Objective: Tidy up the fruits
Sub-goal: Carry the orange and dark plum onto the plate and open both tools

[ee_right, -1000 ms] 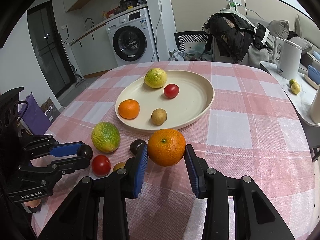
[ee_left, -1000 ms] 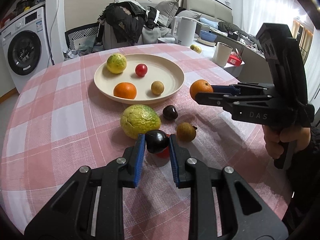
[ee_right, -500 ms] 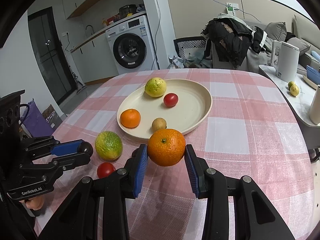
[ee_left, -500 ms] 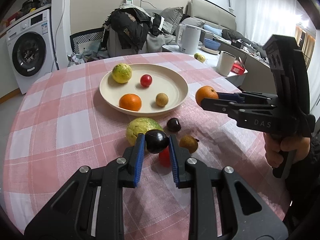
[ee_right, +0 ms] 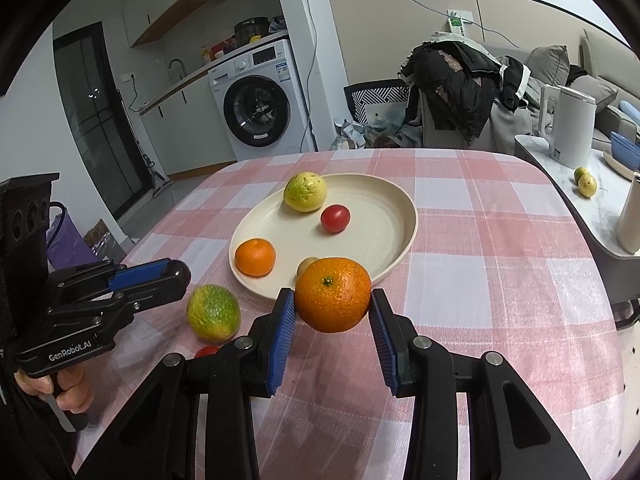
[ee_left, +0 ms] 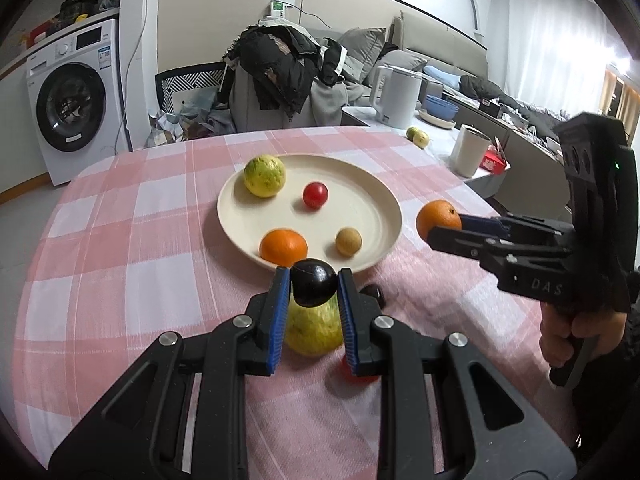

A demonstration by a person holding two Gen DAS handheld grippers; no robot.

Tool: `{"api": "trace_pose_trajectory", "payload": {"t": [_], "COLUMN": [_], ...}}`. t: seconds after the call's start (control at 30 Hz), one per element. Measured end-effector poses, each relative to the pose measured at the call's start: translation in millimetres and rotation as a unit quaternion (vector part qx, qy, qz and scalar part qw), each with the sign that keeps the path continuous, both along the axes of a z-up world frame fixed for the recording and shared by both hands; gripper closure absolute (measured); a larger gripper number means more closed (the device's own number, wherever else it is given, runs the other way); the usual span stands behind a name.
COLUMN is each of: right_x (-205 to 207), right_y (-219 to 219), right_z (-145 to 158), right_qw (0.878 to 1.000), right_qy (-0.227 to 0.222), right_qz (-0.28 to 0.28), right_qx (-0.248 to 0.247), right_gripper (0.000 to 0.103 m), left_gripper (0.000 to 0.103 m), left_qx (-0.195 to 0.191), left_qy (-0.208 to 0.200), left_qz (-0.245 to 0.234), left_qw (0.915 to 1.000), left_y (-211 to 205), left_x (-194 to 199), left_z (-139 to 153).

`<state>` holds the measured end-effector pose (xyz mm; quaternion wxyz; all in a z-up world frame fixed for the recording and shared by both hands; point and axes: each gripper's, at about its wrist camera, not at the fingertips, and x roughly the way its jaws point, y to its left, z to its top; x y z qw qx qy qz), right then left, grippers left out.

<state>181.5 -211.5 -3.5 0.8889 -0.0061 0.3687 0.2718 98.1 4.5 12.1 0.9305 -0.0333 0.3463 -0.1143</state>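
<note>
Since a second ago the left gripper (ee_left: pixel 313 280) has lifted its dark plum (ee_left: pixel 312 282) off the tablecloth, jaws still clamped on it, nearer the cream plate (ee_left: pixel 384 194). In the right wrist view, the right gripper (ee_right: pixel 332 304) grips an orange (ee_right: pixel 332 294) above the plate's (ee_right: pixel 394 200) near rim.

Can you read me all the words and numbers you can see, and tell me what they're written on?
"DAS": on the side of the right gripper, partly cut off.
"GenRobot.AI": on the side of the left gripper.
Washing machine: panel print and stickers too small to read.
White wall box: green label too blurred to read.
</note>
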Motion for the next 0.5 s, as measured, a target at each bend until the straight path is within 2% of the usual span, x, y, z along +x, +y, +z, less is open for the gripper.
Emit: {"api": "trace_pose_trajectory", "payload": {"t": [0.27,0.5], "right_x": [18,32], "right_y": [5,7], "right_z": [4,2], "right_qw": [1.0,1.0], "right_qy": [0.004,0.01], "right_qz": [0.003,-0.001], "right_qx": [0.003,0.008], "right_gripper": [0.064,0.064], "left_gripper": [0.082,0.082], "left_qx": [0.0,0.003], "left_qy": [-0.007,-0.002], "left_qz": [0.0,0.002], "left_qw": [1.0,1.0], "left_y": [-11,-18], "left_x": [28,52], "left_z": [12,9]}}
